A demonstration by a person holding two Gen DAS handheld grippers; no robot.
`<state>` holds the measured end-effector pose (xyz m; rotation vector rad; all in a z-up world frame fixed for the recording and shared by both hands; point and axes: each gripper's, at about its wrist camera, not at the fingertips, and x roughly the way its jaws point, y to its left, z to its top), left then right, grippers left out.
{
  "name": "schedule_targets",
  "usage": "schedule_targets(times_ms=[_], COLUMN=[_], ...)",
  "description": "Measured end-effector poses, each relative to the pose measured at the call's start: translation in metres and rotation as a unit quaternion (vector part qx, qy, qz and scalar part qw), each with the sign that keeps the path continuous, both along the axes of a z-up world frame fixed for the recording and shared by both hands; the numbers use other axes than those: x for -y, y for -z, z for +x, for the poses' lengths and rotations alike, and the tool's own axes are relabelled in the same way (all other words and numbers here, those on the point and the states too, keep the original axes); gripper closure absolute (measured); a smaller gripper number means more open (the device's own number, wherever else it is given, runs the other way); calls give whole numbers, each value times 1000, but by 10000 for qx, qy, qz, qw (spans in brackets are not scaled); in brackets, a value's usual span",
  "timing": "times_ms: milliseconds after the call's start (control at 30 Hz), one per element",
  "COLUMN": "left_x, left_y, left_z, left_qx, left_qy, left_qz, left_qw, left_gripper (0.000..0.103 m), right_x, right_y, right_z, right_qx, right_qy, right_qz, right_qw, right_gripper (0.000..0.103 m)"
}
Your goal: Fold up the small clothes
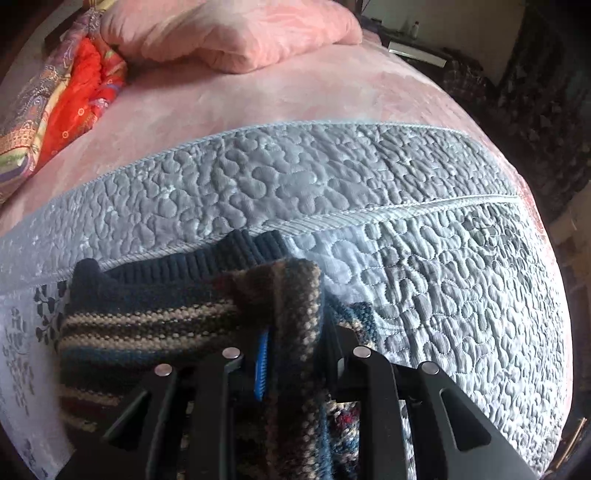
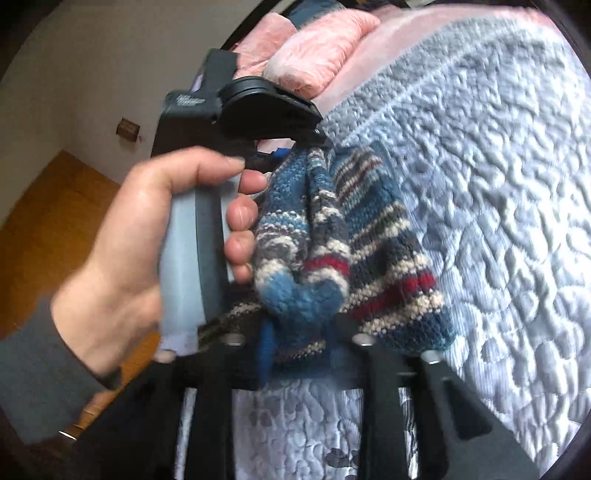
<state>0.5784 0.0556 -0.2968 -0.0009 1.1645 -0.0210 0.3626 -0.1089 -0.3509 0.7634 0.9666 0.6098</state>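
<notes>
Striped knit sweater (image 1: 192, 325) bunched over the grey quilted bedspread (image 1: 332, 177), lifted at two places. No box or basket in either view; only the bed, with pink pillow (image 1: 229, 33) at its head and a red and patterned bundle of cloth (image 1: 70, 99) at the far left edge.

Left gripper (image 1: 291, 354) pinched narrow on a raised fold of the sweater, blue pad showing beside the knit; lower part of the garment hidden behind the black linkage. Seen again from the right wrist (image 2: 291, 147), tilted above the cloth, gripped around its grey handle by a hand (image 2: 140, 236) in a grey sleeve.

Right gripper (image 2: 295, 332) blurred by motion, clamped on the sweater's (image 2: 332, 229) blue, cream and red hem; fingertips buried in wool, hard to make out
</notes>
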Motion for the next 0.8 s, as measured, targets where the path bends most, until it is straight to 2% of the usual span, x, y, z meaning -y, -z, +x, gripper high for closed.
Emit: schedule_targets(times_ms=[33, 67, 133, 167, 200, 300, 367, 500, 567, 633, 667, 800], left_x=[0, -2, -8, -12, -16, -31, -47, -80, -103, -133, -148, -184], left_y=[2, 4, 3, 4, 4, -6, -19, -56, -68, -73, -73, -65], left_z=[-1, -3, -5, -5, -4, -6, -10, -27, -42, -58, -68, -108], left_qx=[45, 60, 167, 175, 150, 92, 67, 172, 114, -77, -103, -190], left_qy=[24, 61, 77, 80, 90, 159, 190, 434, 528, 448, 380, 342], left_qz=[-95, -239, -545, -774, -994, -1491, -1847, -2278, -2678, -3369, -3596, -4064], left_qw=[9999, 9997, 9983, 9968, 9949, 9886, 9826, 9726, 9620, 9404, 9323, 9129], left_gripper=[77, 74, 61, 48, 43, 41, 36, 29, 29, 29, 29, 29], right_x=[4, 7, 12, 15, 17, 19, 21, 29, 29, 25, 22, 16], right_y=[2, 4, 6, 9, 12, 23, 28, 37, 37, 34, 31, 20], right_z=[1, 1, 4, 5, 8, 13, 17, 28, 40, 54, 66, 98], right_qx=[-44, -56, -96, -149, -227, -464, -603, -955, -1170, -1311, -1432, -1529], right_qy=[86, 147, 132, 128, 104, 25, 20, 35, -195, -541, -726, -1076], right_qz=[72, 170, 388, 572, 745, 1112, 1287, 1753, 1871, 1839, 1794, 1700], right_qw=[9999, 9997, 9991, 9982, 9969, 9927, 9898, 9799, 9751, 9727, 9706, 9675], right_gripper=[38, 34, 31, 26, 24, 23, 23, 22, 21, 21, 21, 21])
